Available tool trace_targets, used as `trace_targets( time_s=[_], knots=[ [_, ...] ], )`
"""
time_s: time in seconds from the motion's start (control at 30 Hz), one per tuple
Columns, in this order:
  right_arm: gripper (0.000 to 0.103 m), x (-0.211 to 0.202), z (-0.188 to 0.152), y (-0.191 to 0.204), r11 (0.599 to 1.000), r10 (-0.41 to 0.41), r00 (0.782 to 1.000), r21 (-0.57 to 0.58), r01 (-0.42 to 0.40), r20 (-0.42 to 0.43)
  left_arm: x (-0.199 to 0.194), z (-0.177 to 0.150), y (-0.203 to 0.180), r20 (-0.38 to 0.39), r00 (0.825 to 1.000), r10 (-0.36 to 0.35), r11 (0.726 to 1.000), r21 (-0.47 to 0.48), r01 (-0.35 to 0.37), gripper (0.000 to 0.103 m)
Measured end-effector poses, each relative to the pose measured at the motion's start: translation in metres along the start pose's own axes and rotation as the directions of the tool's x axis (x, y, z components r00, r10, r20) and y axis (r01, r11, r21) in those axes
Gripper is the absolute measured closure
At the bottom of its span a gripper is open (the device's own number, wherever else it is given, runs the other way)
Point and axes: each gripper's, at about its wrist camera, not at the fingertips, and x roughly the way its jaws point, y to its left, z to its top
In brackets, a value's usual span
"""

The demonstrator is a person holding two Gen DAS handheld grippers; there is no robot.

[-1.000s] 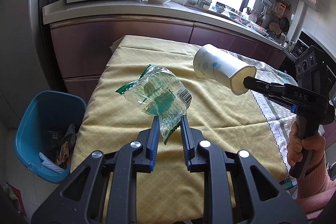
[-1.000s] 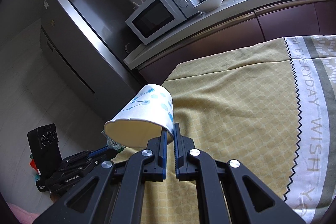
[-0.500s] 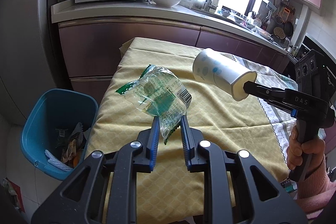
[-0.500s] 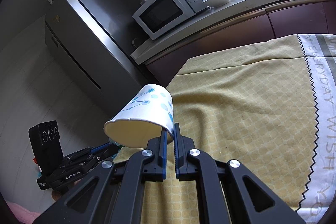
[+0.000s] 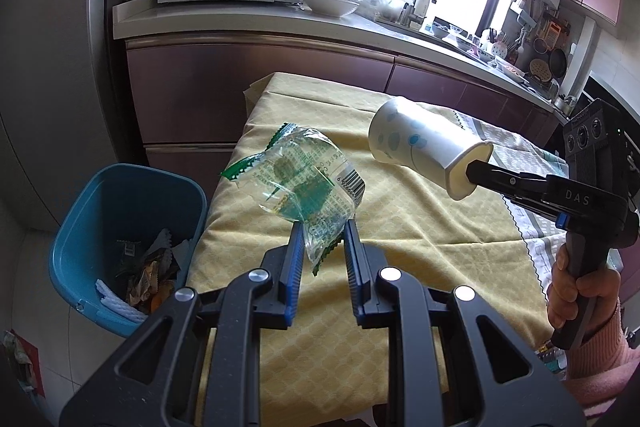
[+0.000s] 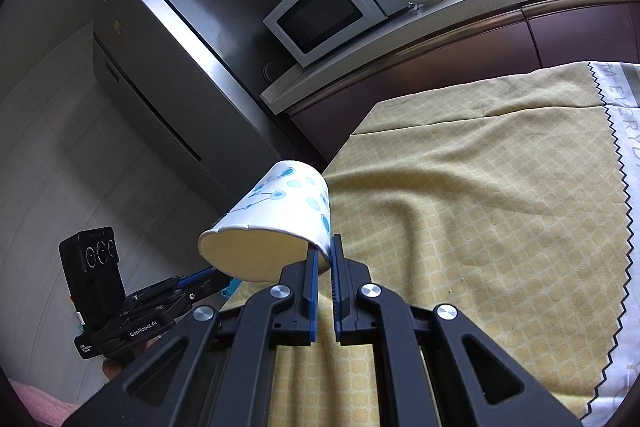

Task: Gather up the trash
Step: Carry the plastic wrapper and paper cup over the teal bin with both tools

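While both pieces of trash hang in the air over the table [image 5: 420,247], neither has reached the bin [image 5: 120,227] on the floor off the table's left end, which already holds scraps. The left gripper [image 5: 322,247] has its fingers drawn most of the way together, with the tail of a clear wrapper [image 5: 304,183] between them; the bulk of the bag billows up and forward of the tips. The right gripper [image 6: 325,259] is all but closed, pinching the rim wall of a paper cup [image 6: 276,227], one finger inside the mouth and one outside, the cup lying on its side with its base pointing away.

Both things look nearly weightless. The wrapper is thin, crinkly film, probably slick, so a hold on a bunched corner (as here) seems safer than on a flat face, and it may cling or drift when let go. The cup is light but crushable; its rolled rim is the stiffest part and the sensible place to grip, since squeezing the middle of the wall would likely buckle it.
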Motion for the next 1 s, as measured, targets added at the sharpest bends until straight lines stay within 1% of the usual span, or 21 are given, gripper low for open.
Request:
trace_targets(
  time_s=[1.0],
  knots=[
    [0.098, 0.027, -0.001, 0.018, 0.999, 0.050, 0.998, -0.021, -0.051, -0.046, -0.016, 0.000, 0.026, 0.017, 0.999, 0.051, 0.998, -0.041, -0.050, 0.083]
  ],
)
